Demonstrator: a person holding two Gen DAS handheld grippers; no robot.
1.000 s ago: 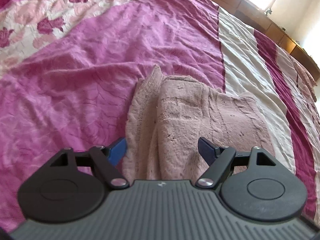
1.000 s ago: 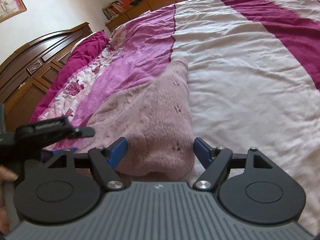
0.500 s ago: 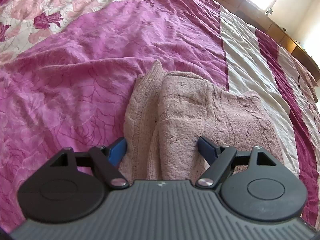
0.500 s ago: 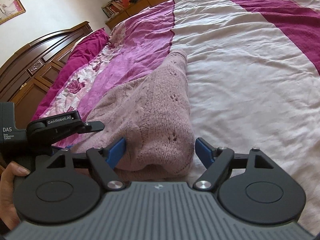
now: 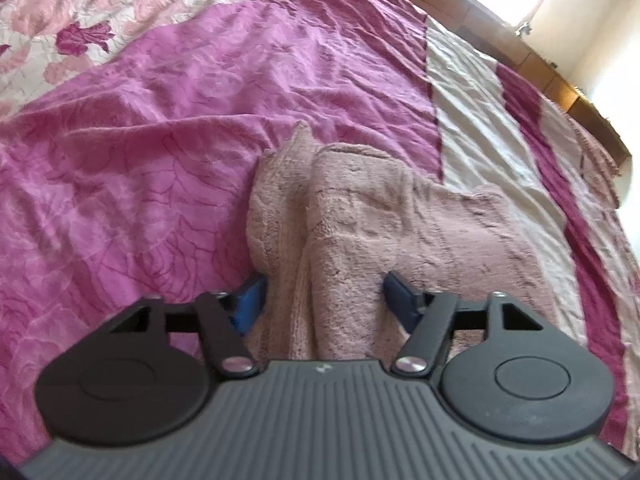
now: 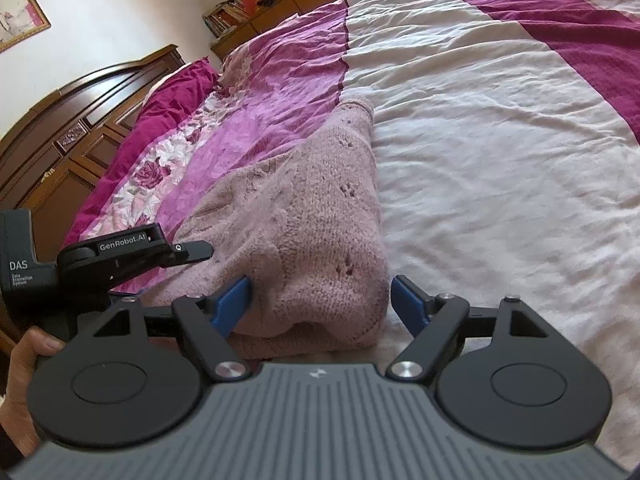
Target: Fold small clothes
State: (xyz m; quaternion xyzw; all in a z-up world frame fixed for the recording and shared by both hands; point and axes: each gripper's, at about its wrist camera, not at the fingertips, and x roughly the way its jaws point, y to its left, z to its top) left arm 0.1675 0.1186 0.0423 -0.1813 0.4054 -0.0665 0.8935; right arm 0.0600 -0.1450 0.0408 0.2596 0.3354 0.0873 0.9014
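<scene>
A small pink knitted garment (image 5: 372, 216) lies partly folded on the bedspread (image 5: 160, 140); it also shows in the right wrist view (image 6: 304, 216). My left gripper (image 5: 324, 300) is open, its blue fingers on either side of the garment's near left edge, a fold of knit between them. My right gripper (image 6: 324, 304) is open around the garment's near right corner. The left gripper's body (image 6: 132, 252) shows at the left of the right wrist view, held by a hand (image 6: 24, 356).
The bedspread has magenta, floral and cream (image 6: 500, 160) stripes. A dark wooden headboard (image 6: 72, 128) stands at the left in the right wrist view. A wooden bed frame (image 5: 520, 52) runs along the far side, with a bright window beyond.
Both grippers have moved forward and lower onto the garment's near edge, so the knit fills more of the gap between the fingers. Both stay open.
</scene>
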